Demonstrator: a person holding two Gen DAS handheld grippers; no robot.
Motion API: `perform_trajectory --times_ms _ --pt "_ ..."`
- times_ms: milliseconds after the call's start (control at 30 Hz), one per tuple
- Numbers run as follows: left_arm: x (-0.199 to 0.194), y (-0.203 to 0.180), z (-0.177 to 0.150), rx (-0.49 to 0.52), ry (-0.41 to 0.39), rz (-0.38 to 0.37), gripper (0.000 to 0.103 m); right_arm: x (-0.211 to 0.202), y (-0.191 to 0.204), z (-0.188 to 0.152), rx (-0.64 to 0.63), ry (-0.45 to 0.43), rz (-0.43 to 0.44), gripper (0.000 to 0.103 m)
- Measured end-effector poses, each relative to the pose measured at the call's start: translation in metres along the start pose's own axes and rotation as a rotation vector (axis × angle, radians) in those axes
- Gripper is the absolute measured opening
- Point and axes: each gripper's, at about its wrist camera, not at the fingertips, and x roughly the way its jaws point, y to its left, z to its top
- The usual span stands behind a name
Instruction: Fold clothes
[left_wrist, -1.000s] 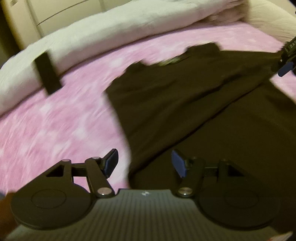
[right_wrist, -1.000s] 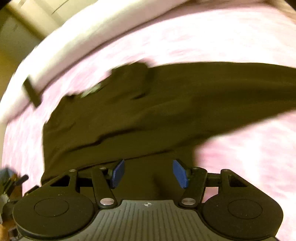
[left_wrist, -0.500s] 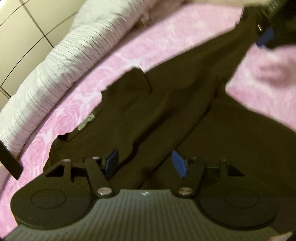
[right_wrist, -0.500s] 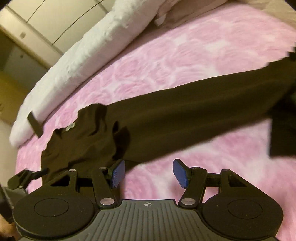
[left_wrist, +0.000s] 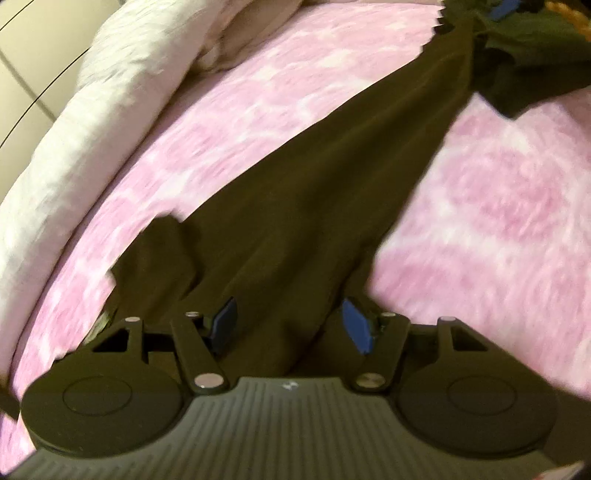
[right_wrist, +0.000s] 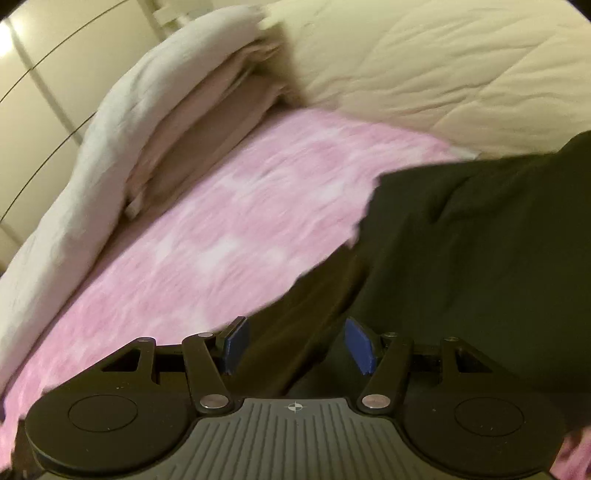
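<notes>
A dark brown garment (left_wrist: 314, 206) lies on the pink bed sheet (left_wrist: 498, 206) as a long band running from the bottom centre to the top right of the left wrist view. My left gripper (left_wrist: 290, 326) is open just over its near end, with cloth lying between the blue pads (left_wrist: 356, 330). In the right wrist view the garment (right_wrist: 480, 258) fills the right side. My right gripper (right_wrist: 297, 345) is open over its edge, cloth under the gap. The right gripper's blue pad (left_wrist: 506, 7) shows at the band's far end.
A white duvet (left_wrist: 74, 122) runs along the left side of the bed. Folded pinkish bedding (right_wrist: 207, 122) is stacked beside it, and a cream quilt (right_wrist: 424, 62) lies at the far end. Pale cupboard doors (right_wrist: 48, 62) stand behind. The pink sheet (right_wrist: 203, 240) is bare left of the garment.
Both grippers have moved apart along the garment, which now lies as a narrower, stretched band. The right wrist view has swung toward the quilt end. Both jaws stay wide apart.
</notes>
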Motion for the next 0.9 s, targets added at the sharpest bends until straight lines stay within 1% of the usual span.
perform_trajectory --times_ms 67,200,333,467,533,633,700,733,767,833,867,900 --pt "0.005 -0.011 0.013 0.011 -0.004 -0.015 0.06 0.013 -0.012 0.013 0.008 0.0 -0.026 0.061" --pt "0.012 -0.023 0.027 0.023 -0.001 -0.027 0.06 0.039 -0.019 0.019 -0.042 0.03 -0.113 0.061" --pt "0.018 -0.025 0.032 0.021 0.018 -0.022 0.06 0.048 -0.024 0.025 -0.067 0.019 -0.089 0.061" --pt "0.022 -0.027 0.036 0.019 0.038 -0.015 0.06 0.056 -0.009 0.03 -0.175 0.018 -0.076 0.061" --pt "0.023 -0.027 0.039 0.018 0.039 -0.015 0.06 0.056 -0.002 0.029 -0.22 0.023 -0.088 0.061" --pt "0.023 -0.027 0.037 0.014 0.041 -0.011 0.06 0.057 -0.003 0.022 -0.209 0.045 -0.137 0.061" --pt "0.022 -0.027 0.036 0.01 0.042 -0.009 0.06 0.06 -0.016 0.018 -0.121 0.075 -0.14 0.061" --pt "0.022 -0.027 0.035 0.008 0.043 -0.008 0.06 0.061 -0.02 0.016 -0.1 0.076 -0.133 0.061" --pt "0.021 -0.027 0.035 0.006 0.044 -0.007 0.06 0.063 -0.021 0.015 -0.107 0.071 -0.129 0.061" --pt "0.021 -0.027 0.033 0.003 0.045 -0.005 0.06 0.066 -0.016 0.016 -0.162 0.065 -0.136 0.06" --pt "0.02 -0.027 0.033 0.001 0.046 -0.004 0.06 0.068 -0.014 0.017 -0.186 0.062 -0.141 0.052" --pt "0.02 -0.027 0.032 -0.001 0.046 -0.003 0.06 0.069 -0.012 0.019 -0.205 0.061 -0.148 0.026"
